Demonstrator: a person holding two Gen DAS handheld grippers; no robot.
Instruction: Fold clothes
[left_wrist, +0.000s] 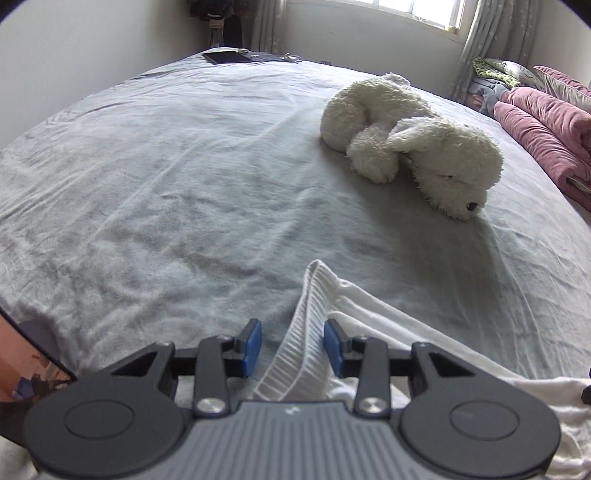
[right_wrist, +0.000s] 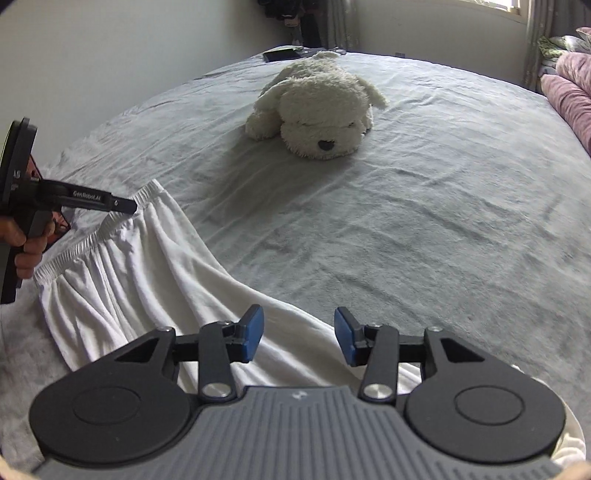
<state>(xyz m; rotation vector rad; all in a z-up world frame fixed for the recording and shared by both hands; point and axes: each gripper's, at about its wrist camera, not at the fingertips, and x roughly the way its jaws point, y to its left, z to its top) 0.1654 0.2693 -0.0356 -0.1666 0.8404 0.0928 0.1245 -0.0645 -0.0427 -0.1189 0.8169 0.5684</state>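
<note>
Two wrist views look across a wide bed (left_wrist: 155, 177) covered by a wrinkled grey sheet, the largest element in both views. Folded pink bedding (left_wrist: 546, 122) is stacked at its far right edge, below a curtained window (left_wrist: 417, 11).

White garment (right_wrist: 147, 266): it lies on the near part of the bed, gathered in long folds, with a ribbed elastic waistband (right_wrist: 85, 240) at its left end. In the left wrist view the waistband runs up from the bottom of the frame and ends in a raised corner on the sheet.

Plush dog (right_wrist: 317, 110): cream-coloured, it lies on its belly near the middle of the bed, well apart from the garment.

Dark flat device (left_wrist: 227, 57): it rests at the far edge of the bed, near the wall.

Left tongs (left_wrist: 293, 345): the blue pads stand partly apart with the ribbed waistband between them. The right pad sits just beside the cloth, the left pad stands clear, and neither pad presses on it. From the right wrist view a hand (right_wrist: 27, 243) holds this tool at the waistband's far corner.

Right tongs (right_wrist: 299, 338): the pads are partly open over the white cloth near its lower edge, with nothing gripped.
</note>
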